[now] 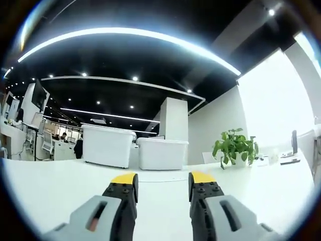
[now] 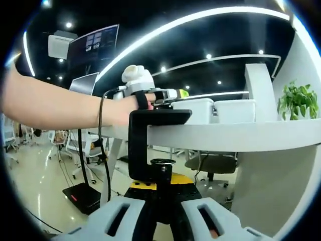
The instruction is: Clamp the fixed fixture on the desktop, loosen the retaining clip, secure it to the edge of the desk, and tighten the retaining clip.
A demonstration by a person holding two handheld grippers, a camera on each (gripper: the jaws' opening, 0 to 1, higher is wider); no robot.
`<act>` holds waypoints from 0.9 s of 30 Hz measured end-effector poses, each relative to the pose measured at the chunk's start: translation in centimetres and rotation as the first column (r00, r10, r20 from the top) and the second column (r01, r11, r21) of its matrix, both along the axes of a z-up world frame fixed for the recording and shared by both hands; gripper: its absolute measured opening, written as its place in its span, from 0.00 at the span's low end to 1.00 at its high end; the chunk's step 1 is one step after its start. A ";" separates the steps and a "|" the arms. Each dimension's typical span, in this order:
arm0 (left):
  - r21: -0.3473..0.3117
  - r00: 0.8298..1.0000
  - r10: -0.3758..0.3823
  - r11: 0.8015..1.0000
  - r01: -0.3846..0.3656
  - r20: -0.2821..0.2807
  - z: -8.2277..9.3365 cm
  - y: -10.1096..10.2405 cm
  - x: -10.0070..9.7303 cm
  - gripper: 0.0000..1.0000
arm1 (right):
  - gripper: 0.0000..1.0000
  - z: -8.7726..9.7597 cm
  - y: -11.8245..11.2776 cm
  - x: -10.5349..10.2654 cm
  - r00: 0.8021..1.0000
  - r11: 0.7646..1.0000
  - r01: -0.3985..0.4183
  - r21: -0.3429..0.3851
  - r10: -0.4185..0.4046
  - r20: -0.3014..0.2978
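black clamp [image 2: 150,145] hooked over desk edge [image 2: 225,135], screw hanging vertical into right gripper [image 2: 163,193], seemingly pinched; left gripper [image 1: 163,188] open, empty.

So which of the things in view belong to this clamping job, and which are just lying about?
Job:
- black clamp fixture, hooked over the desk edge
- its screw, between the right tongs
- left tongs, open over the desktop

Lying about:
- two white bins
- potted plant
- office chair

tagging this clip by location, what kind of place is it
Probably an open-plan office: long white desks, office chairs, monitors and a dark ceiling with strip lights. A potted plant sits on the desktop.
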State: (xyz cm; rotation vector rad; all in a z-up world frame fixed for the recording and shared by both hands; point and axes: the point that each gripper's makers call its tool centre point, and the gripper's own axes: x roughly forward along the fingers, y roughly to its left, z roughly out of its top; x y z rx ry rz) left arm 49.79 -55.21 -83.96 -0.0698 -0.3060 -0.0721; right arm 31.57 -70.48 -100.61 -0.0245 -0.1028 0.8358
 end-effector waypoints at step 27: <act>-0.016 1.000 -0.005 1.000 0.005 0.012 0.2 0.2 -0.1 0.40 | 0.03 -0.3 0.0 2.1 1.000 0.999 0.002 -0.048 -0.003 -0.013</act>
